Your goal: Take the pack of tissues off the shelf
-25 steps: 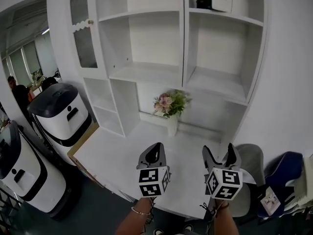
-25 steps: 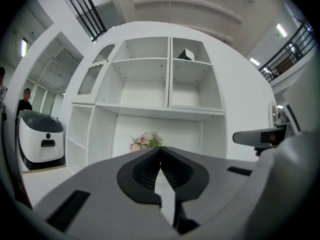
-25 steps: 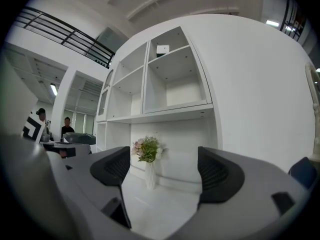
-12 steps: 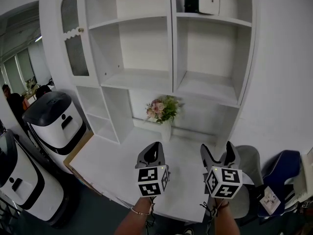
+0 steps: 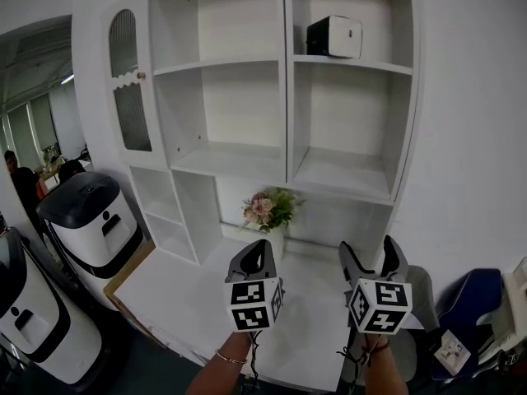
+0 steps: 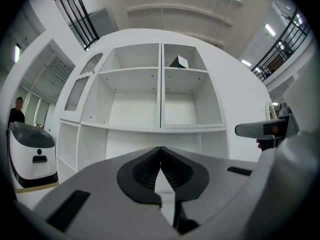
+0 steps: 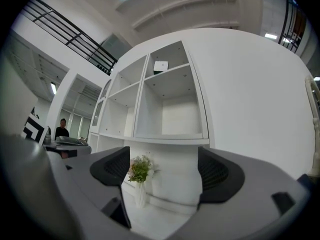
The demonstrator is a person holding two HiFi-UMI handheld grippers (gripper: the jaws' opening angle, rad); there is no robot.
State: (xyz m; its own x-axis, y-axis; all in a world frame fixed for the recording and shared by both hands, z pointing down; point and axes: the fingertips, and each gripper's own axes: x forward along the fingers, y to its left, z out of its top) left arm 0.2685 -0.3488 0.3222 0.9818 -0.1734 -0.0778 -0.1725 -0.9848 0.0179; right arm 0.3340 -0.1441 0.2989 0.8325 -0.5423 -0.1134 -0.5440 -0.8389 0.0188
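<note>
The pack of tissues [image 5: 334, 36], a black and white box, stands on the top right shelf of the white shelf unit [image 5: 247, 155]; it shows small in the left gripper view as the pack [image 6: 178, 62] and in the right gripper view as the pack [image 7: 160, 66]. Both grippers hang low over the white counter [image 5: 198, 295], far below the pack. My left gripper [image 5: 260, 253] is shut with nothing in it, its pads [image 6: 172, 171] meeting. My right gripper [image 5: 370, 255] stands open and empty, its pads [image 7: 215, 173] wide apart.
A vase of flowers [image 5: 268, 214] stands on the counter under the shelves, ahead of the grippers. White and black robot units [image 5: 86, 220] stand at the left. A grey chair [image 5: 424, 303] and a blue chair [image 5: 473, 303] are at the right. A person [image 5: 20, 188] stands far left.
The head view has tilted upward, so the shelves and the tissue pack sit lower in the picture. Both grippers have kept their places and jaw states.
</note>
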